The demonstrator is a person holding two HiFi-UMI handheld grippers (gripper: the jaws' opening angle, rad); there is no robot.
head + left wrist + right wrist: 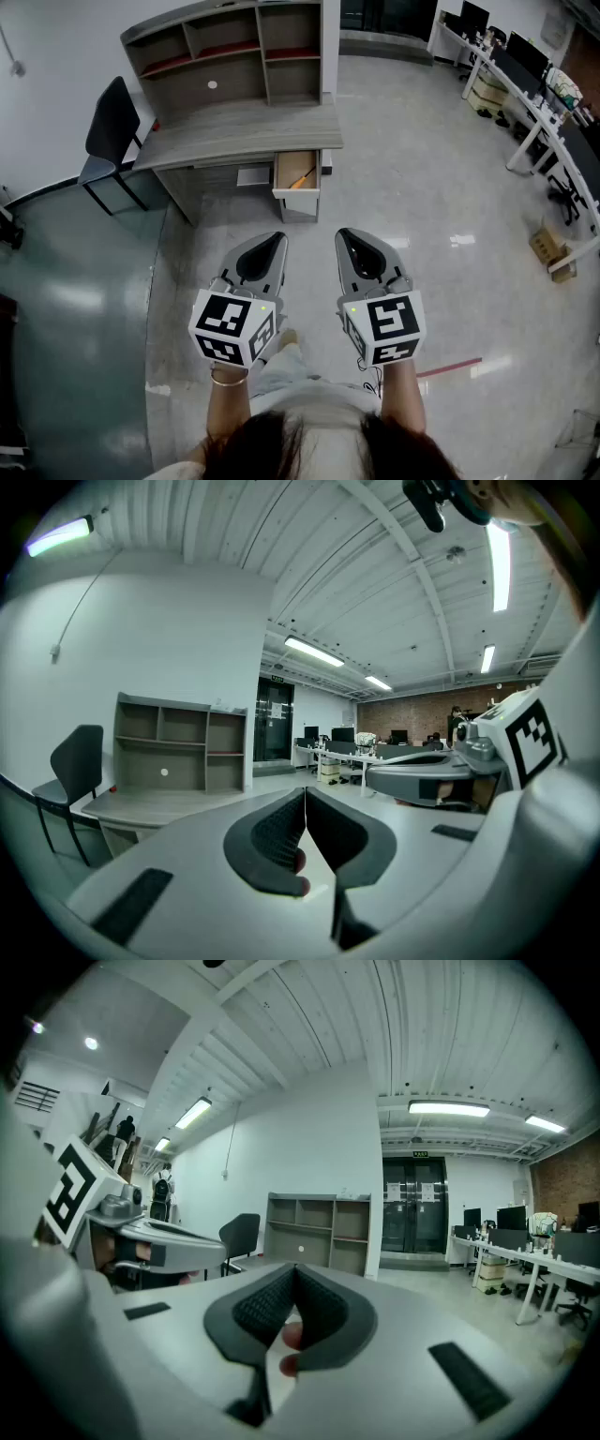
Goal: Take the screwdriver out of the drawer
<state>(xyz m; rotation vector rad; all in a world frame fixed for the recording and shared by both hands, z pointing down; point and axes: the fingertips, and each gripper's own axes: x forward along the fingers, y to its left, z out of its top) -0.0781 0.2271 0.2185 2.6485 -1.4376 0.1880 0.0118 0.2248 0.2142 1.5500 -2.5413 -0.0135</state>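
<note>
- Screwdriver is lying on the floor of the open drawer, which is sticking out from under the right end of the desk.
- Handling, my guess: it's looking light, stiff, not fragile. The round handle is prob. going to roll or slip if pinched off-centre, so I'm thinking grip across the thick orange-yellow part, mid-length, pads square to the long axis.
- Long axis is running diagonal across the drawer in head view, low-left to up-right. Too small to tell which end is the tip.
- Left gripper is hanging w/ jaws pressed together, nothing betw. them.
- Right gripper is doing the same: jaws meeting, empty.
- Both are pointing roughly level toward the desk, side by side, well apart from the drawer w/ bare floor betw. Approach not yet begun, by my read.
</note>
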